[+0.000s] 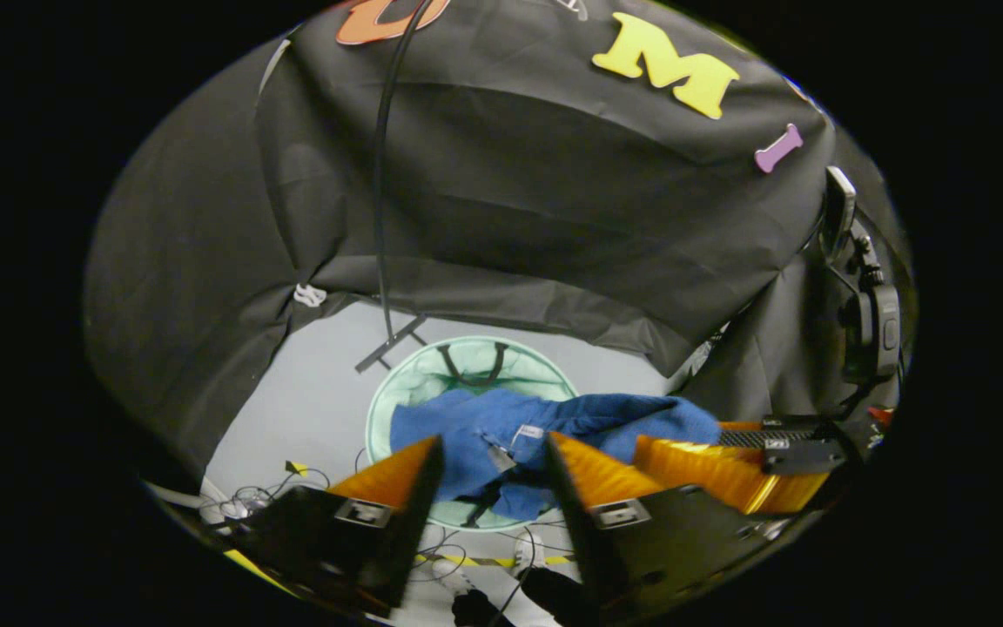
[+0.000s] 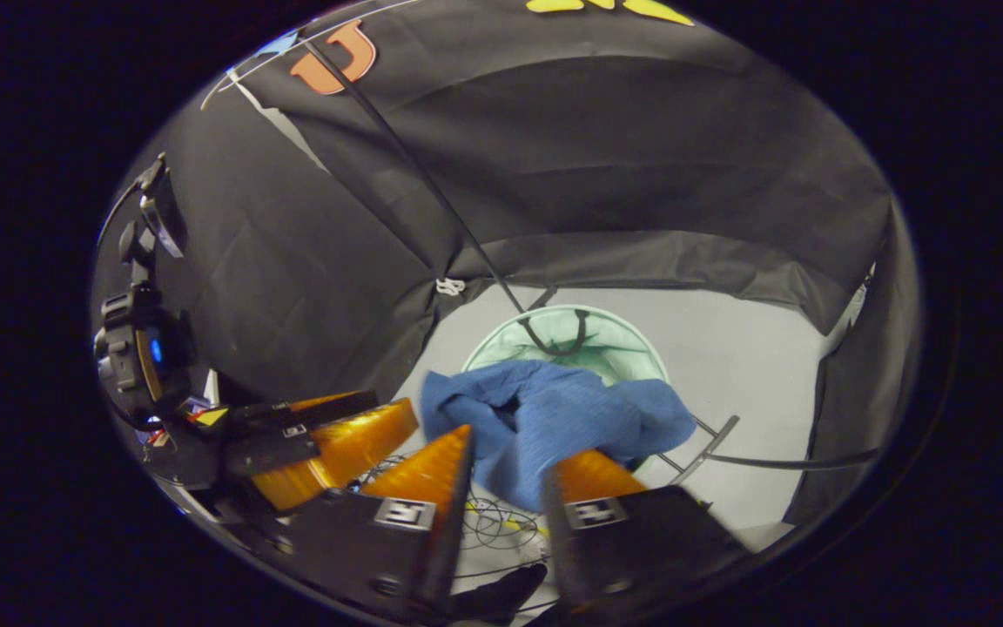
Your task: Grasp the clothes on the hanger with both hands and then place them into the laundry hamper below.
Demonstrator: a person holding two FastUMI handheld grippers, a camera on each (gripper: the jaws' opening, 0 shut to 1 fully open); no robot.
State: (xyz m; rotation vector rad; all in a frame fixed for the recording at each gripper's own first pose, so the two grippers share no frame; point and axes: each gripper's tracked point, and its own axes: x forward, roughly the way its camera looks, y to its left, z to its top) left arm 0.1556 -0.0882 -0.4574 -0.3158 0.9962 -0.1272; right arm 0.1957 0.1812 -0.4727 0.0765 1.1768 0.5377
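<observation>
In the left gripper view, the left gripper point(image 1: 493, 453) sits at the bottom centre with its jaws spread wide; a blue garment point(image 1: 545, 427) hangs between and beyond them, but whether either finger presses on it cannot be told. The garment drapes over the round pale-green mesh laundry hamper point(image 1: 397, 383) standing on the grey floor point(image 1: 319, 392) at centre. The other gripper shows at lower right.

In the right gripper view, the right gripper point(image 2: 506, 453) likewise has its jaws apart at the bottom centre, the bunched cloth lying just above them, contact unclear. A thin black stand pole point(image 2: 414, 174) rises toward the upper left.
</observation>
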